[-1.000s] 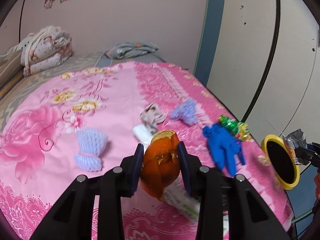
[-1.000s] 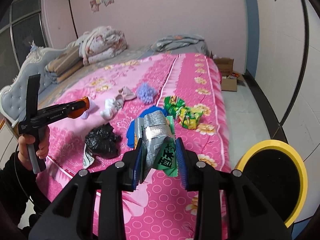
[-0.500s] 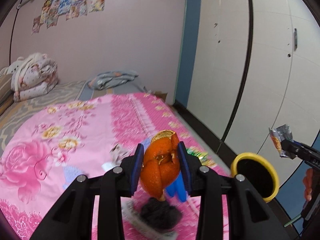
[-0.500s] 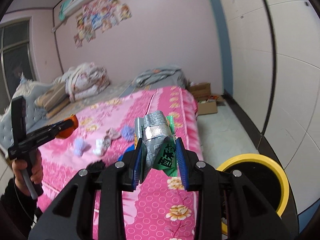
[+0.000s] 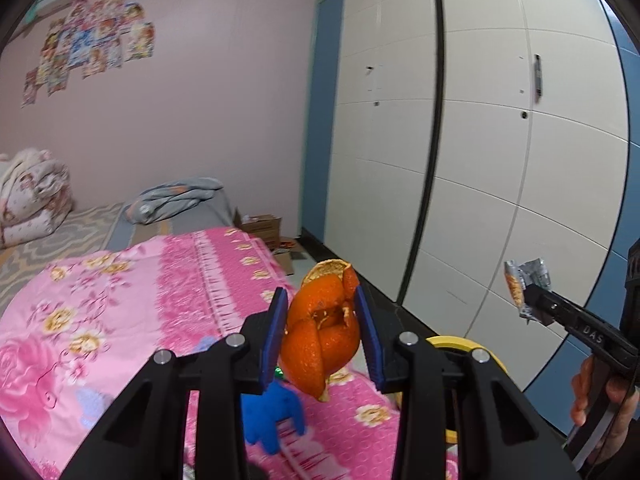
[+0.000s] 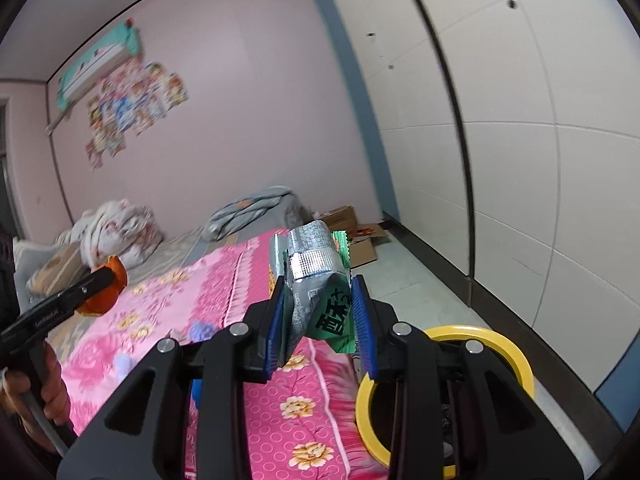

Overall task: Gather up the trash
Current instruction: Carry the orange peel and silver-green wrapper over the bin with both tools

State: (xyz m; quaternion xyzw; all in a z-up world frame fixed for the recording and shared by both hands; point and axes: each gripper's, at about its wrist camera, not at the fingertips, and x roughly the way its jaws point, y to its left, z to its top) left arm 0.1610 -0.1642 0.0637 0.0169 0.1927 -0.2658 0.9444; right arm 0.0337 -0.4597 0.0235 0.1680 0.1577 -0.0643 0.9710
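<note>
Left wrist view: we note our left gripper (image 5: 322,336) clamping orange peel (image 5: 320,336); our right gripper (image 6: 320,316) pinches a foil wrapper (image 6: 314,280) above the yellow-rimmed bin (image 6: 508,352).

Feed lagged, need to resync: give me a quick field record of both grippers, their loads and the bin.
left gripper: shut on orange citrus peel, held above the pink floral bedspread
right gripper: shut on silver-and-green foil snack wrapper
yellow-rimmed round trash bin: on the floor beside the bed, below the right gripper
blue rubber glove: lying on bedspread

left gripper (image 5: 322,336) raised, blue pads clamped on orange peel (image 5: 320,340), right gripper (image 6: 320,316) raised, pinching crumpled wrapper (image 6: 316,280)
</note>
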